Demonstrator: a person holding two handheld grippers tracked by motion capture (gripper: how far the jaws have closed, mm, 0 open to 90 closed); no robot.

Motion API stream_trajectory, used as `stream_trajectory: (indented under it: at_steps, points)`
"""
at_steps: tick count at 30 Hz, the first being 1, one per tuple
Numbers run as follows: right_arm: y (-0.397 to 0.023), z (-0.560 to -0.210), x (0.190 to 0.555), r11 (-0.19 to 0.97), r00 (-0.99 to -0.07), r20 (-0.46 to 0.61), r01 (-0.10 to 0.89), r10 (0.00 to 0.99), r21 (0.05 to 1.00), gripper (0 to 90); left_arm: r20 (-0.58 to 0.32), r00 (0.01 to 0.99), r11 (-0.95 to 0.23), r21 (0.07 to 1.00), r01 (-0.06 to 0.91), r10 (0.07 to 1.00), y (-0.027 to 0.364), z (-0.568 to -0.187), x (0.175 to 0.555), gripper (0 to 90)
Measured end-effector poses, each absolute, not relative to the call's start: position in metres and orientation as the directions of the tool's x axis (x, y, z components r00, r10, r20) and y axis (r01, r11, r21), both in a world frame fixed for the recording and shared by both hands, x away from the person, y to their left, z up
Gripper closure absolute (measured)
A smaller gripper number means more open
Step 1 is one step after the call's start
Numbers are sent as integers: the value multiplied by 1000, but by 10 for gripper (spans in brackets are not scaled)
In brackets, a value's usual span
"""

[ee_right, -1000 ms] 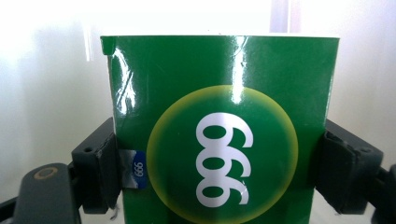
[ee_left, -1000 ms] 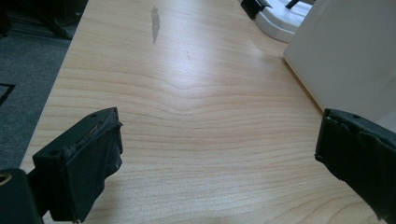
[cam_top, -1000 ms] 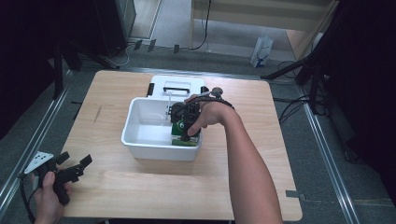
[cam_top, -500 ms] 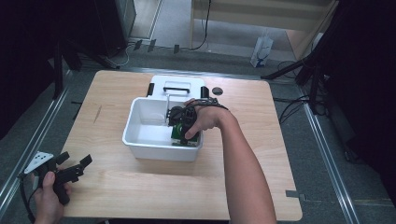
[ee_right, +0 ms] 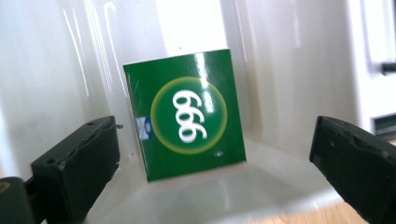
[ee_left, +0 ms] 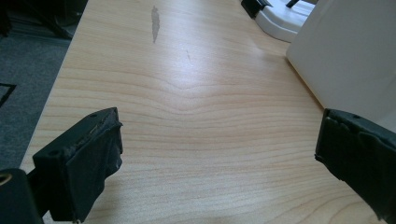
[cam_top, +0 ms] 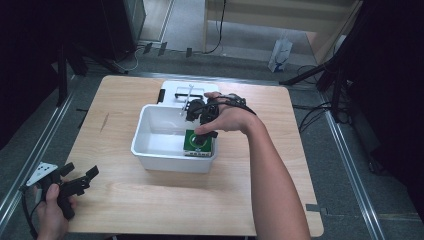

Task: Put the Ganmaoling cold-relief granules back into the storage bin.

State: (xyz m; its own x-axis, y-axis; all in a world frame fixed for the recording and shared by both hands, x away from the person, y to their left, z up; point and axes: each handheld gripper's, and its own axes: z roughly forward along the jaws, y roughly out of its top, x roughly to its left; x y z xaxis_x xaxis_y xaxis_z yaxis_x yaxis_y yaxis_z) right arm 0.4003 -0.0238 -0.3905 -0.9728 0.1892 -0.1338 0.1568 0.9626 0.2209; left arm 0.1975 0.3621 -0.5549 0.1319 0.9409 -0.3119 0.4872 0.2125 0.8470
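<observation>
Two black two-jaw grippers are at work: the left gripper [cam_top: 70,184] hovers over the near-left corner of the light wooden table [cam_top: 125,200], jaws spread wide on nothing; in the middle, the right gripper [ee_right: 215,154] reaches into the white plastic tub [cam_top: 150,155], jaws wide around, not touching, the small green cardboard box [ee_right: 187,114] in its near-right corner, probably light, stiff, crushable, best pinched across its side edges

The pale wooden table [ee_left: 187,116] looked smooth and matt. The white plastic tub [ee_right: 280,70] and green printed carton [ee_right: 187,116] were glossy.
</observation>
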Motion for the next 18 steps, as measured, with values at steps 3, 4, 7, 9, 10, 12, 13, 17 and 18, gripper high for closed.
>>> stream_trajectory:
  at_steps: [3,4,7,9,10,12,13,17,18]
  points:
    - [-29,-379,399,954,-965,-135,190,225,231,0,-311,132,212,847,487,941,362,-555,197,12]
    - [-32,-375,399,948,-961,-137,203,241,243,0,-313,132,213,847,487,941,362,-555,197,12]
    - [-42,-362,398,922,-944,-126,260,305,286,0,-311,133,211,847,489,941,362,-555,197,12]
    - [-51,-356,398,906,-933,-124,286,337,311,0,-312,133,212,847,488,941,362,-555,197,12]
    - [-61,-351,398,887,-917,-121,325,381,327,0,-313,133,213,847,487,940,362,-555,197,12]
    - [-66,-349,398,878,-907,-124,345,403,332,0,-314,134,213,847,488,940,362,-555,197,12]
    - [-72,-347,399,862,-892,-119,376,436,340,0,-313,133,212,846,488,940,362,-555,197,12]
    - [-92,-343,400,814,-845,-111,458,524,358,0,-310,130,212,847,488,942,362,-555,197,12]
    - [-103,-342,400,786,-820,-99,497,564,367,0,-311,126,214,847,487,942,362,-555,197,12]
